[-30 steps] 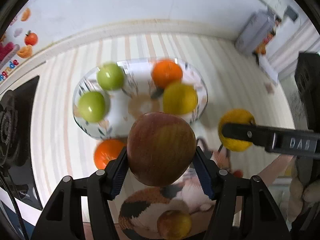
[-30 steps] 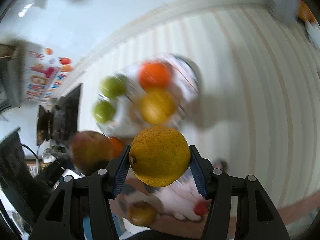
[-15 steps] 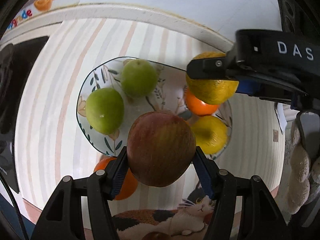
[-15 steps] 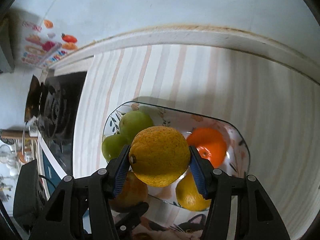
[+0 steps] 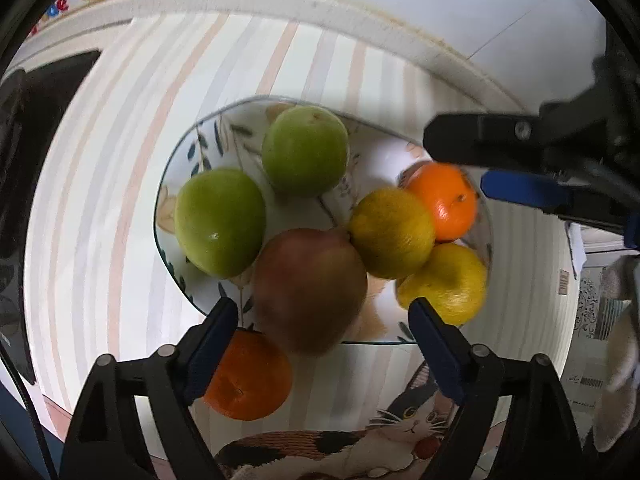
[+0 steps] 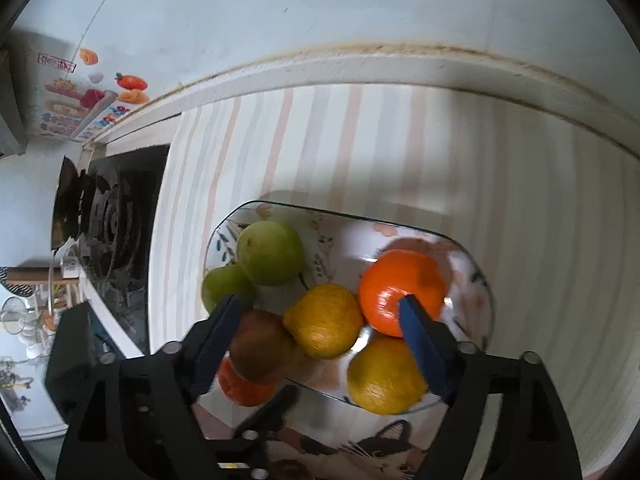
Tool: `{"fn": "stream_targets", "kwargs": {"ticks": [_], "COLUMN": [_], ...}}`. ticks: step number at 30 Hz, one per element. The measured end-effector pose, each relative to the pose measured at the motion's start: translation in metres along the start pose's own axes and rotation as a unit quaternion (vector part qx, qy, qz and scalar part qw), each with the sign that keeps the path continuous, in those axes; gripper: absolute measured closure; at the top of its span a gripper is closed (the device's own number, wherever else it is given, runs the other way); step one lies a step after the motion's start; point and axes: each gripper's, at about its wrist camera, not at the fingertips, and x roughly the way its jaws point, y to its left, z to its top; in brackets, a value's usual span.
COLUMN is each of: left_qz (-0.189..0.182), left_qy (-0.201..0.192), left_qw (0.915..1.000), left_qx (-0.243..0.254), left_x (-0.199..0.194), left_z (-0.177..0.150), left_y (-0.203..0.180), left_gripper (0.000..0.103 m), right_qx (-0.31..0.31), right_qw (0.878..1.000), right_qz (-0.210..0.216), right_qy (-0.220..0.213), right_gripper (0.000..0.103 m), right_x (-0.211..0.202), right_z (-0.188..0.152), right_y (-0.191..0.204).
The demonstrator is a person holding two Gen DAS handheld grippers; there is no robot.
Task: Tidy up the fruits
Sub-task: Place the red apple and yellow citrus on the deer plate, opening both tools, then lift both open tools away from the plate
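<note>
With both fruits let go, the glass plate holds six.

As the jaws of the left gripper have just been opening, the reddish apple that they clamped a second ago lies free on the plate's near edge, touching a green apple, pads standing clear on either side. Likewise the right gripper has just been opening and stands apart; its speckled yellow citrus rests mid-plate beside the orange, no longer clamped. One orange fruit sits off the plate on the striped cloth, just beside its rim, so that seems the last piece to collect.
</note>
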Motion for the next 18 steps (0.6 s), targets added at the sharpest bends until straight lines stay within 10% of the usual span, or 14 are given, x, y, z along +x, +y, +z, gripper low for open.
{"fn": "stream_targets", "kwargs": {"ticks": [18], "left_qz": [0.12], "left_qy": [-0.087], "left_qw": [0.9884], "left_qx": [0.032], "left_x": [-0.085], "left_z": [-0.019], "left_y": [0.03], "left_gripper": [0.007], "right_qx": [0.015], "right_qw": [0.986], "right_qz": [-0.139], "right_qy": [-0.092], "right_gripper": [0.01], "right_x": [-0.059], "right_z": [-0.12], "right_y": [0.005]}}
